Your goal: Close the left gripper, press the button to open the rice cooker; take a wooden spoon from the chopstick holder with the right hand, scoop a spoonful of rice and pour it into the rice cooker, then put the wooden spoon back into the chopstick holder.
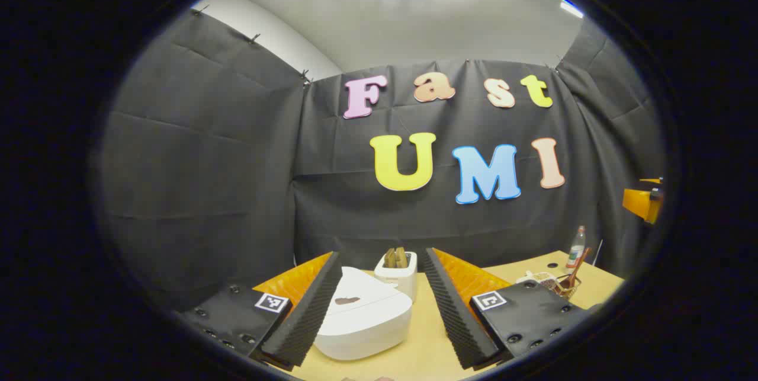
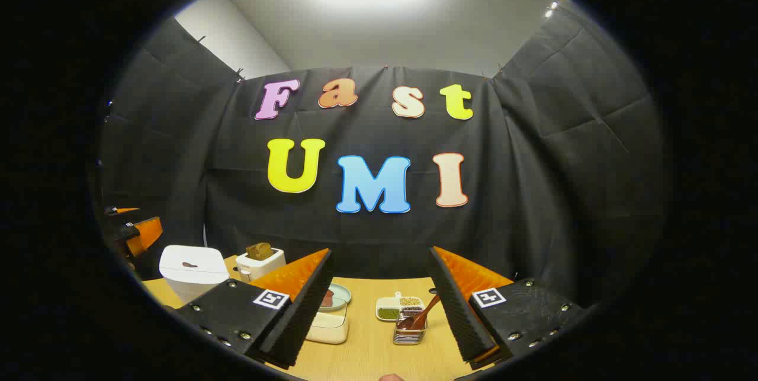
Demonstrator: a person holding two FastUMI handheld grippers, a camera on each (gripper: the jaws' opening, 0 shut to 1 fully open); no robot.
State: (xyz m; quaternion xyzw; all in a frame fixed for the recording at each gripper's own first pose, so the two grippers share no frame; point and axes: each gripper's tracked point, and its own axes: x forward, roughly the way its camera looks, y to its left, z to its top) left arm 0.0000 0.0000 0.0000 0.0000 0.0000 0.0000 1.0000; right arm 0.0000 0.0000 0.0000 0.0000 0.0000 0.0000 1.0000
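Note:
The white rice cooker [image 1: 361, 316] stands lid down on the wooden table, between the fingers of my open left gripper [image 1: 381, 255]. A small brown button [image 1: 346, 300] sits on its lid. In the right gripper view the cooker [image 2: 192, 268] is far left. A wire chopstick holder [image 2: 410, 330] with a wooden spoon [image 2: 423, 311] leaning in it stands just ahead of my open right gripper [image 2: 381, 252], toward its right finger. The same holder [image 1: 562, 286] appears at the table's right in the left gripper view. Neither gripper holds anything.
A white toaster [image 1: 398, 277] with bread stands behind the cooker. A divided grain tray [image 2: 400, 307], a small plate [image 2: 339, 295] and a white box [image 2: 328, 327] lie mid-table. A bottle [image 1: 575, 247] stands at the back right. The left gripper [image 2: 133, 230] shows at far left.

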